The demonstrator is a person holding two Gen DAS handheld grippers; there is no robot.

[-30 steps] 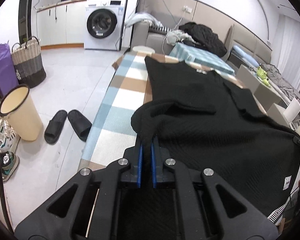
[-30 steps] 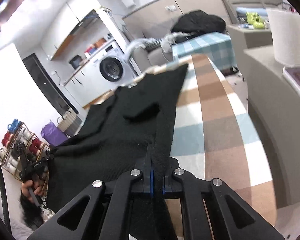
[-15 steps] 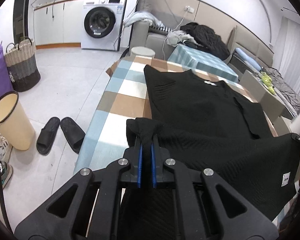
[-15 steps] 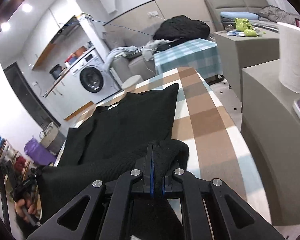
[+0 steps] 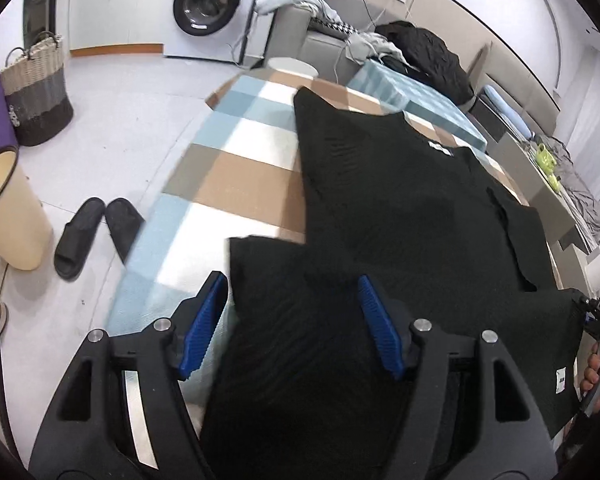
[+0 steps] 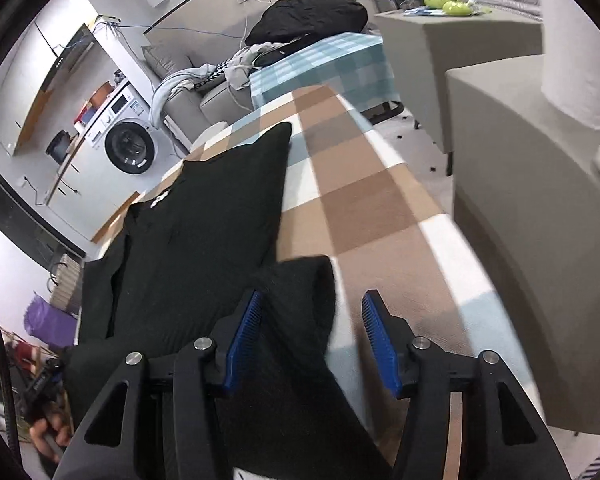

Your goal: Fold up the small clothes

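A black knit top [image 5: 400,208] lies spread along a table under a blue, brown and white checked cloth [image 5: 236,176], its lower hem doubled back toward the collar label. The left gripper [image 5: 292,316] has just been opening; its blue pads stand wide, a hem corner lying loose between them. The right gripper [image 6: 316,336] has likewise just been opening, the other corner slack beside its left pad. Bare cloth runs along both long sides of the top. Black slippers [image 5: 96,236] sit on the floor beside the table.
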